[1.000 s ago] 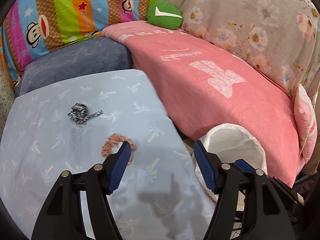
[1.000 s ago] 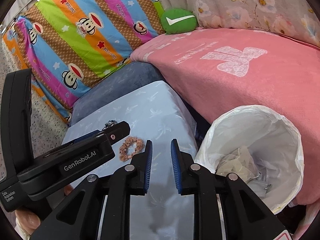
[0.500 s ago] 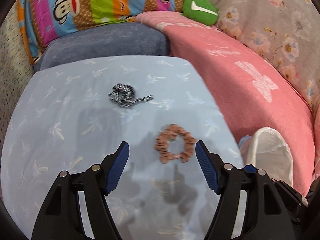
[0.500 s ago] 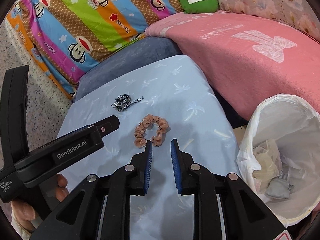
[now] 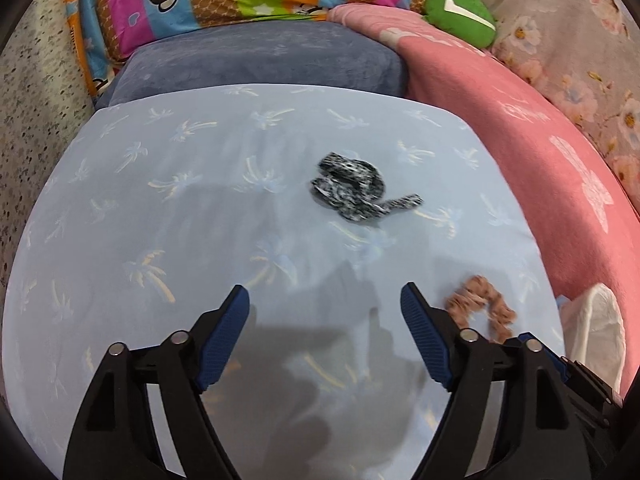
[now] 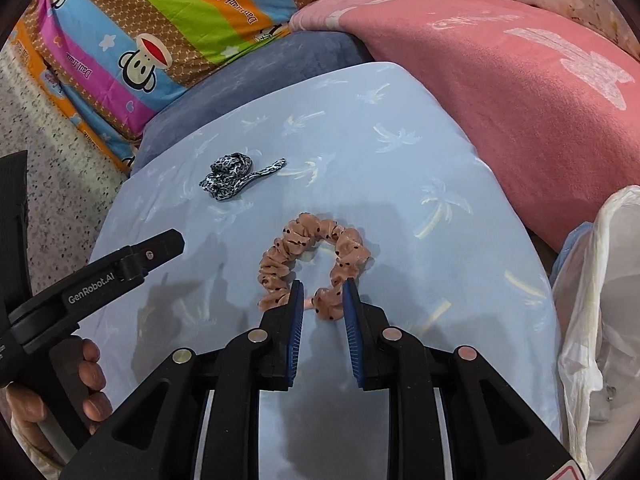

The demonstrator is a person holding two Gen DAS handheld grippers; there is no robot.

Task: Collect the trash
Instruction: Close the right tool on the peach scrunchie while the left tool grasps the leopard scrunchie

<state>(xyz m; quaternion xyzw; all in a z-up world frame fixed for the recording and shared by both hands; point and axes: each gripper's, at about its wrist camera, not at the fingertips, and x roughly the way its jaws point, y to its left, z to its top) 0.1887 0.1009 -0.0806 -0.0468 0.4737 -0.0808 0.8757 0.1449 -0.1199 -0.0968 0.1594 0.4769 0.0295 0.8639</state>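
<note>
the right gripper (image 6: 322,286) has its fingers just opening, straddling the near edge of the peach scrunchie (image 6: 314,256) on the blue worktop (image 6: 400,152), likely to pinch it. the left gripper (image 5: 325,300), fingers spreading empty, faces the black-and-white scrunchie (image 5: 352,192); the bin bag (image 6: 600,300) waits right.

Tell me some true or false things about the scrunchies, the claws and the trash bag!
1. The left claw is wide open and empty. True.
2. The peach scrunchie lies in the white trash bag. False: it lies on the blue sheet.
3. The right claw is at the peach scrunchie. True.
4. The black-and-white scrunchie is held by a claw. False: it lies alone on the sheet.
</note>
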